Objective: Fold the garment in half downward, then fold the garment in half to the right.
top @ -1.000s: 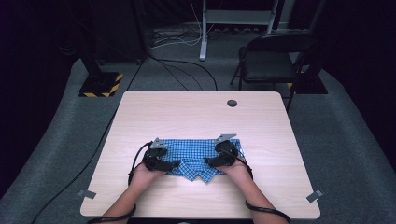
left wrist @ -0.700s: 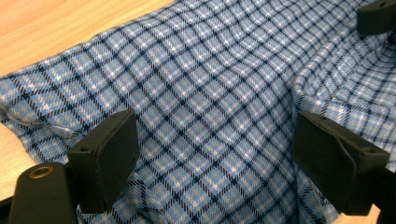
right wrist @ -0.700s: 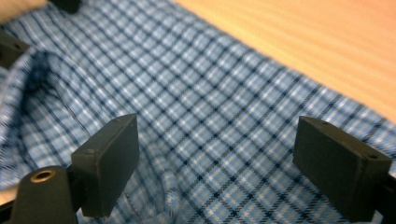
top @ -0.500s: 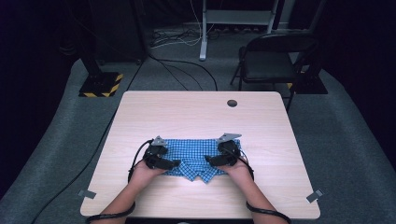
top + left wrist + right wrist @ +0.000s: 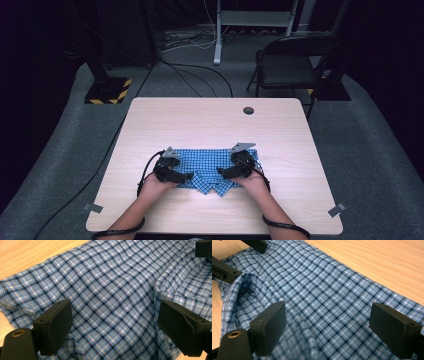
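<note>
Both the left tongs and right tongs are held wide apart, nothing clamped, over the folded checked shirt. If only the top layer beneath them is pinched, the fold could be pulled apart across the desk.

shirt: 1 | grippers: 2 | table: 1 | chair: 1
</note>
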The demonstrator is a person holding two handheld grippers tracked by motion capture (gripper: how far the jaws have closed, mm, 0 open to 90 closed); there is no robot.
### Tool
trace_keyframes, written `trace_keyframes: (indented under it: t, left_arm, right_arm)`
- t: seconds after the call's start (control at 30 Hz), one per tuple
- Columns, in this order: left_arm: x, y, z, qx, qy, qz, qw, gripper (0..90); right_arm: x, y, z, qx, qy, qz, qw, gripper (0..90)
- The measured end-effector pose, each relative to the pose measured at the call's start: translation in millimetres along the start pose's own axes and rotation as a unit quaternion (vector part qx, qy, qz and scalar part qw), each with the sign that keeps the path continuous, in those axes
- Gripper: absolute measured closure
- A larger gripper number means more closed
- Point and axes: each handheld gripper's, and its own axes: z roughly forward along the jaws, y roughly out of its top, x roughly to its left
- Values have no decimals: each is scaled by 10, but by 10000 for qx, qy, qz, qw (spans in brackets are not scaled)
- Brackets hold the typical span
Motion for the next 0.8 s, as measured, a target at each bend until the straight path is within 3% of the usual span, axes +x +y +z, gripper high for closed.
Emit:
trace_keyframes:
  t: [0.3, 0.47, 0.8]
  left_arm:
    - [-12, -18, 4, -55, 44, 21, 10000, 119]
    - [4, 25, -23, 48, -13, -70, 10000, 125]
    - [68, 99, -120, 0, 13, -51, 10000, 132]
  right_arm:
    - [10, -8, 4, 30, 17, -21, 10000, 131]
    - [22, 7, -7, 31, 34, -60, 10000, 129]
    - [57, -14, -5, 106, 20, -145, 9998, 124]
